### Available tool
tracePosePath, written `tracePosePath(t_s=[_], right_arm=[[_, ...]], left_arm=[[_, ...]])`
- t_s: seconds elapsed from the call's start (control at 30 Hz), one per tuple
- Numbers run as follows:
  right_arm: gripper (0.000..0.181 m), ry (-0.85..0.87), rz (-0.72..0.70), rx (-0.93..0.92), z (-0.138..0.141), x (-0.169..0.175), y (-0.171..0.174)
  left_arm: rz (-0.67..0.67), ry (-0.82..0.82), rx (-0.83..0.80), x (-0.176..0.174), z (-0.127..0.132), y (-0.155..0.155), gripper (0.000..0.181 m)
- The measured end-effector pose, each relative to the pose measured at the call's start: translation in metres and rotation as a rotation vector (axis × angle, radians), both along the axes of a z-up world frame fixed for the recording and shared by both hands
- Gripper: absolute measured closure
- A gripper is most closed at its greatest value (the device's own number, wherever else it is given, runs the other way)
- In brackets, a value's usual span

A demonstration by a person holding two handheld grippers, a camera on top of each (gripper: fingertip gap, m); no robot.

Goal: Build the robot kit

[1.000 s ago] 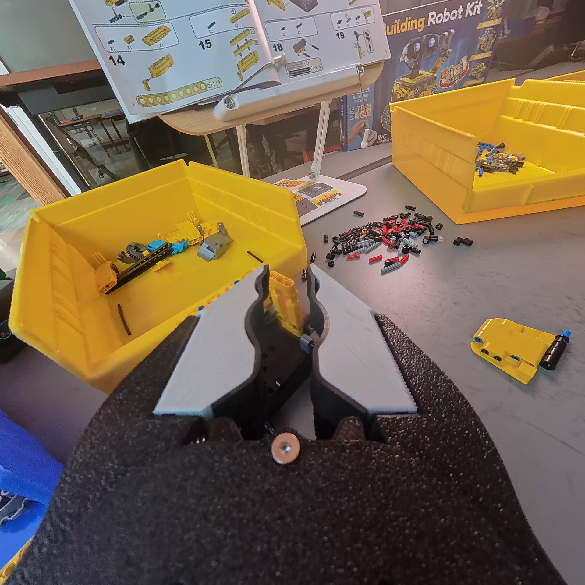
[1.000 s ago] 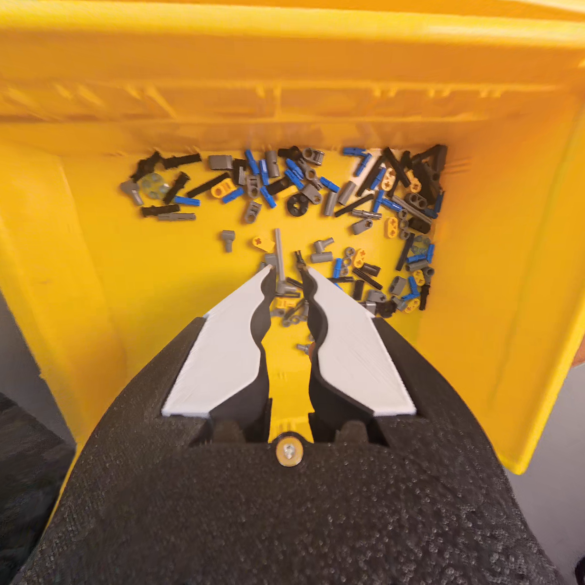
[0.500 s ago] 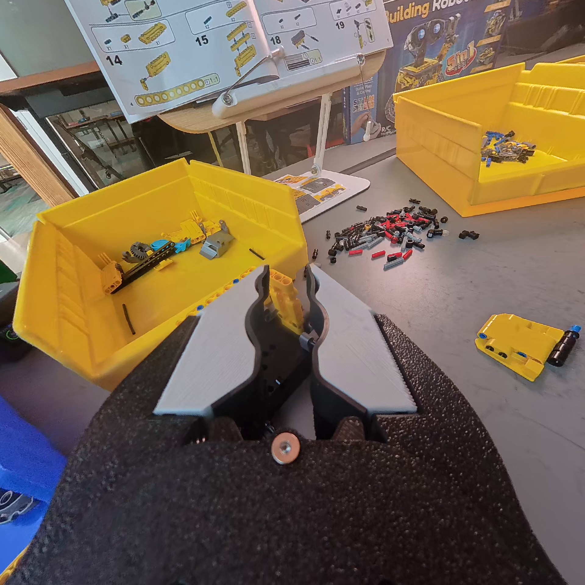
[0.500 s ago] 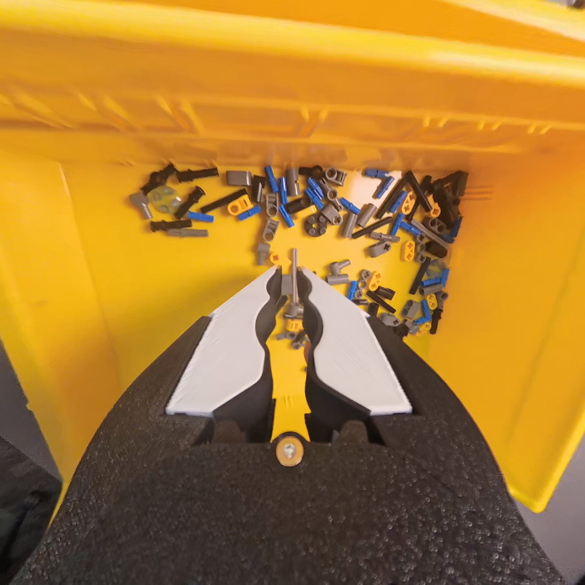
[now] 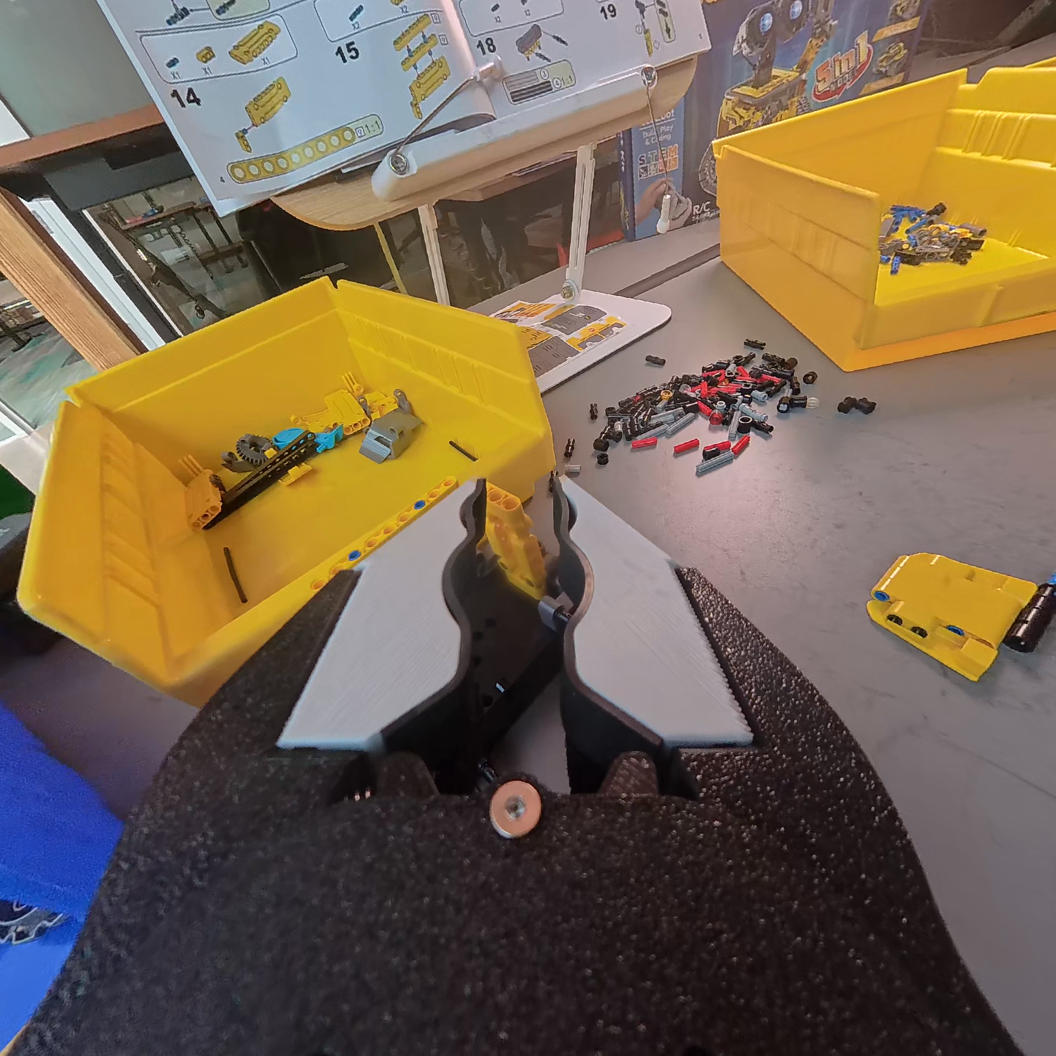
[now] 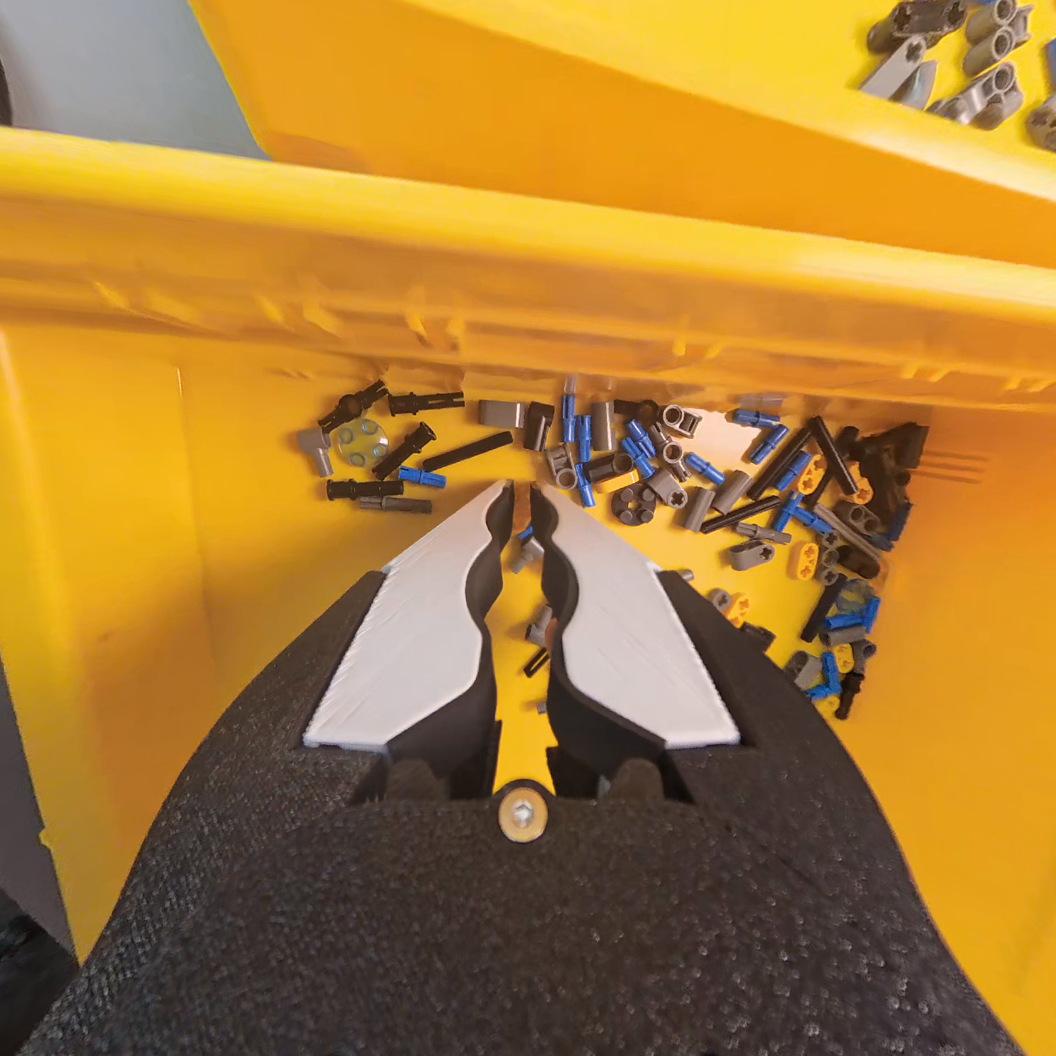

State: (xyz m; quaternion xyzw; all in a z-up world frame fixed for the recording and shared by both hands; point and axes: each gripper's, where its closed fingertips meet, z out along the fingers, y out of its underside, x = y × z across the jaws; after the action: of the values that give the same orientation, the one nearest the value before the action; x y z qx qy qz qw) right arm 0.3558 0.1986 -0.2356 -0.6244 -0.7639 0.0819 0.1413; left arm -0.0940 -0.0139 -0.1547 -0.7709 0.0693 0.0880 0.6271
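Left gripper [image 5: 517, 494]: fingers clamped on a yellow beam assembly [image 5: 510, 540], a black part below it, held above the near corner of the left yellow bin [image 5: 143, 571]. That bin holds a grey block [image 5: 391, 437] and a black beam [image 5: 260, 480]. Assembly looks light, rigid, smooth plastic; the flat side faces are the sensible hold. Loose pins [image 5: 703, 408] lie mid-table; a yellow panel [image 5: 951, 611] lies toward the right edge of the grey table [image 5: 828, 514].

Right gripper [image 6: 520, 486]: fingers nearly together, low inside the right yellow bin [image 6: 514, 257], among small connectors [image 6: 657, 457]. Possibly pinching a thin piece; the view is too blurred to tell.
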Motion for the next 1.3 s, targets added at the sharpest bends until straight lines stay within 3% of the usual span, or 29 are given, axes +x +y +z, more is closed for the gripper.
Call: tracePosePath(t_s=[0.23,0.47,0.7,0.87,1.3], right_arm=[[0.173,0.085,-0.011,-0.013,0.013,-0.013,0.002],[0.178,0.075,0.002,-0.007,0.003,-0.020,0.006],[0.180,-0.014,-0.042,0.123,0.006,0.009,0.034],[0.175,0.024,-0.106,0.166,0.022,0.022,0.046],[0.170,0.099,-0.172,0.188,0.038,0.037,0.044]], left_arm=[[0.001,0.019,-0.019,0.001,-0.003,0.002,0.160],[0.000,0.033,-0.027,0.002,-0.005,0.002,0.160],[0.004,0.033,-0.031,0.002,-0.005,0.003,0.160],[0.010,0.020,-0.028,0.000,-0.005,0.002,0.160],[0.013,-0.013,-0.039,-0.003,-0.006,0.003,0.156]])
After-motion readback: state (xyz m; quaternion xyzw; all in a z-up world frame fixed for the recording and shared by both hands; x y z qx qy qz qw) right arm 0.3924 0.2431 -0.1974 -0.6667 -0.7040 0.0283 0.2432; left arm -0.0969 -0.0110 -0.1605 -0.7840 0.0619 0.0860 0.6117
